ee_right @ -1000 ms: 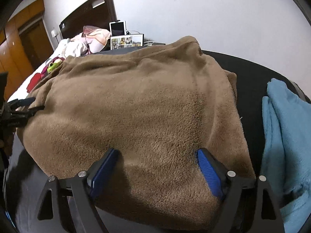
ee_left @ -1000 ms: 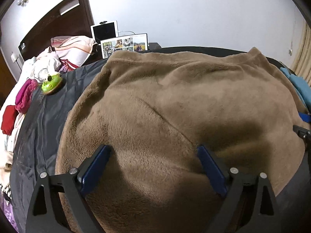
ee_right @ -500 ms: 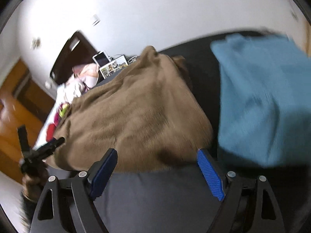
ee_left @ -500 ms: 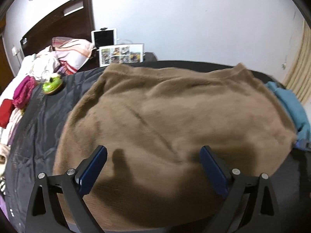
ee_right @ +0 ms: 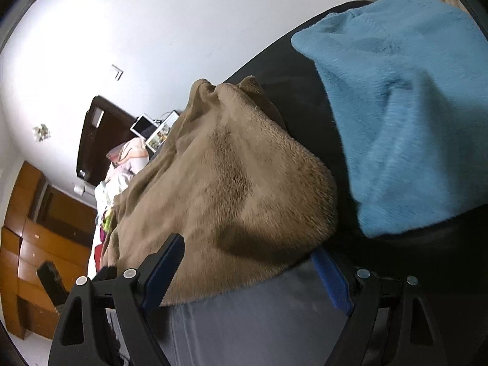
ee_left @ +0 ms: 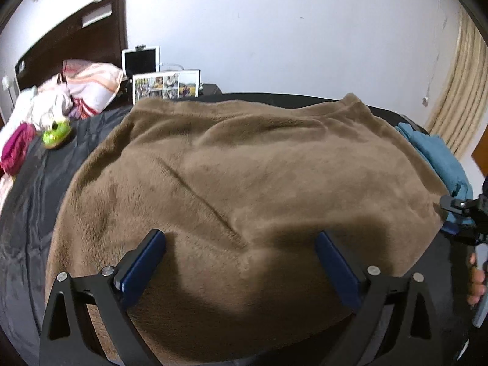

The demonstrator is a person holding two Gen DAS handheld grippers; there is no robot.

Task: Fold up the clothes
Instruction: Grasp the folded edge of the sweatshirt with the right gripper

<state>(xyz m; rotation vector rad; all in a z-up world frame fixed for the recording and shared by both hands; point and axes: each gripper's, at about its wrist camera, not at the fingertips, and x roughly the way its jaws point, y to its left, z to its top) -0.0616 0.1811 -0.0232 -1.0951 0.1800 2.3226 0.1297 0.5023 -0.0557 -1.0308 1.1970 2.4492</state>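
Note:
A brown fleece garment [ee_left: 244, 177] lies spread flat on a dark bed cover [ee_left: 36, 201]; it also shows in the right wrist view [ee_right: 219, 189]. My left gripper [ee_left: 241, 259] is open and empty, hovering over the garment's near edge. My right gripper [ee_right: 247, 265] is open and empty, tilted sideways at the garment's right corner; it shows at the right edge of the left wrist view [ee_left: 463, 210]. A blue fleece garment [ee_right: 405, 106] lies folded to the right of the brown one, also seen in the left wrist view [ee_left: 439, 158].
At the head of the bed are a dark headboard [ee_left: 70, 39], a pillow [ee_left: 91, 82], a tablet [ee_left: 141, 61], a photo frame [ee_left: 166, 85], a green toy [ee_left: 55, 134] and a heap of clothes [ee_left: 15, 149]. A curtain [ee_left: 457, 91] hangs at the right. Wooden cabinets [ee_right: 33, 244] stand beyond.
Both grippers have lifted off the brown garment and pulled back. The right gripper has swung right and rolled sideways, bringing the blue garment into view.

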